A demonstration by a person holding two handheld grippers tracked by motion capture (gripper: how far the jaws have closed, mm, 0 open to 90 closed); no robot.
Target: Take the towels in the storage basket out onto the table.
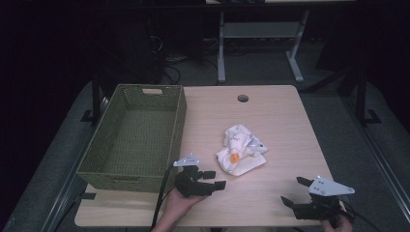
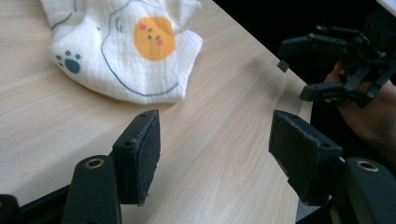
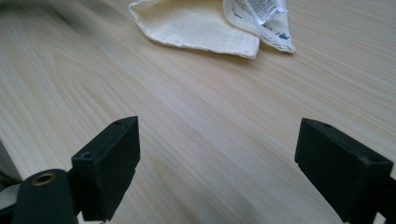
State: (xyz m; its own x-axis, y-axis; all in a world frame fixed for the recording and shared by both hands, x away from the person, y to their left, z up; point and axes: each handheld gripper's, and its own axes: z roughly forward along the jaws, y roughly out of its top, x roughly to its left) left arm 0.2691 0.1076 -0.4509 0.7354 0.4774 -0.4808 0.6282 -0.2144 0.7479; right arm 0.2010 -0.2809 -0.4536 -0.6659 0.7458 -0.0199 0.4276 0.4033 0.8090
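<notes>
Pale wood tabletop (image 1: pixel 270 111) carries a green woven basket (image 1: pixel 138 137) at the left and a crumpled white cloth (image 1: pixel 241 149) near the middle. That cloth lies just ahead and to the right of the left gripper (image 1: pixel 212 180), and it is closer to this one than to the right gripper (image 1: pixel 293 190), which waits well apart near the front edge. Both of the 2 tools stand wide open, holding nothing and touching nothing.

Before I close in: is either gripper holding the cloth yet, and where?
Nothing is held. The left gripper and right gripper are both open, short of the crumpled cloth lying on the table.
</notes>
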